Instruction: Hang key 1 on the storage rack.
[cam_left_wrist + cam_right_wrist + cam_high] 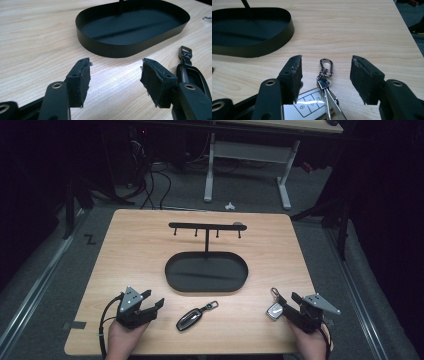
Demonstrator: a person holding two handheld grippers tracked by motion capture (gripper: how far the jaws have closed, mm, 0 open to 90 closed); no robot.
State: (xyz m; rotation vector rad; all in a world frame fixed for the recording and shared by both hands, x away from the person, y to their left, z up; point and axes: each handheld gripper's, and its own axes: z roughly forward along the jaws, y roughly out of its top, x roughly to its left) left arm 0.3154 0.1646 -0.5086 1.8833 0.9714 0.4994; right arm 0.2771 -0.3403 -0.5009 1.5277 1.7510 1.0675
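silver key fob between right tool jaws.

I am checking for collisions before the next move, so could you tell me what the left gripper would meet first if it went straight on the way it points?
Probably the near wall of the black oval tray. The left gripper is open, bare table between its jaws.

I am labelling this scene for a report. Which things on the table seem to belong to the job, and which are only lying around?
Likely belonging to the job:
- black key fob
- silver key fob
- hook stand with tray
- left gripper, right gripper

Only lying around:
- second table behind
- floor cables
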